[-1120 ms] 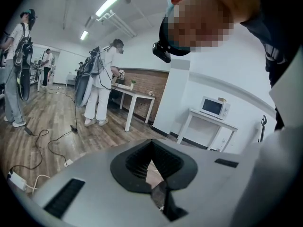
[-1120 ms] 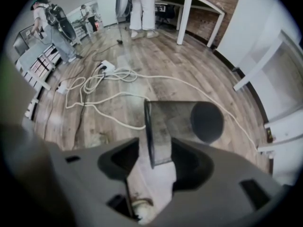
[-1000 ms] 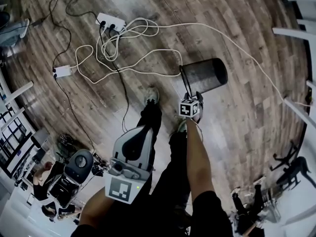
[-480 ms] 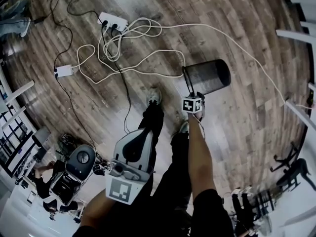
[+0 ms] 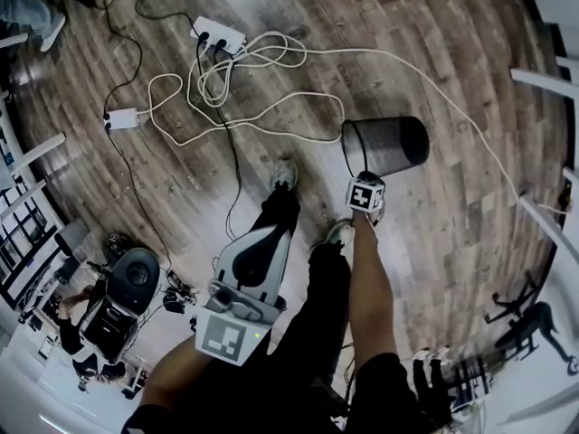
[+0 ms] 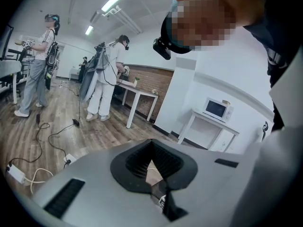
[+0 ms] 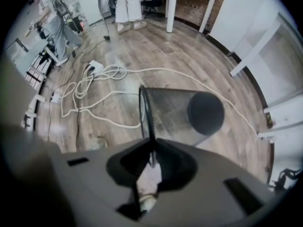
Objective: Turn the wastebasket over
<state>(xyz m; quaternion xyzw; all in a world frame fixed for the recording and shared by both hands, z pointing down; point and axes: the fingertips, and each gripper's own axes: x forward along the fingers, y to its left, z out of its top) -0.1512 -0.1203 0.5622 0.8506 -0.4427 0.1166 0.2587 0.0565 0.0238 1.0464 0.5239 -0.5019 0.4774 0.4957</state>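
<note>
Right gripper [image 7: 151,143] is clamped on the wire rim of the wastebasket [image 7: 175,112]; its jaws have just been closing, and the rim runs straight into the narrow point where they meet. It points down from above. The part of the rim below the grip is hidden behind the gripper's own body. In the head view the right gripper [image 5: 359,177] shows mostly as its marker cube [image 5: 366,194], which covers the jaws, so the grip itself cannot be seen there.

The wastebasket [image 5: 387,145] is a dark mesh one. It is tipped onto its side on the wooden floor [image 5: 434,52], just ahead of the person's shoes [image 5: 283,174], with its open mouth to the left of the picture and its solid round bottom to the right. Whether its side rests fully on the boards or is slightly raised is hard to tell. Floorboards show dimly through the mesh.

A long white cable [image 5: 271,98] loops across the floor beside the basket's mouth and runs to a power strip [image 5: 220,36] further away; another stretch of it passes behind the basket toward the right edge.

The left gripper [image 5: 270,235] is held high near the person's waist, well apart from the basket. In its own view the left gripper [image 6: 152,143] has its jaws together with nothing between them. Beyond it stand two people [image 6: 106,79], a white table [image 6: 137,96] and a microwave [image 6: 217,109]; the person's own body cuts off the right side.
</note>
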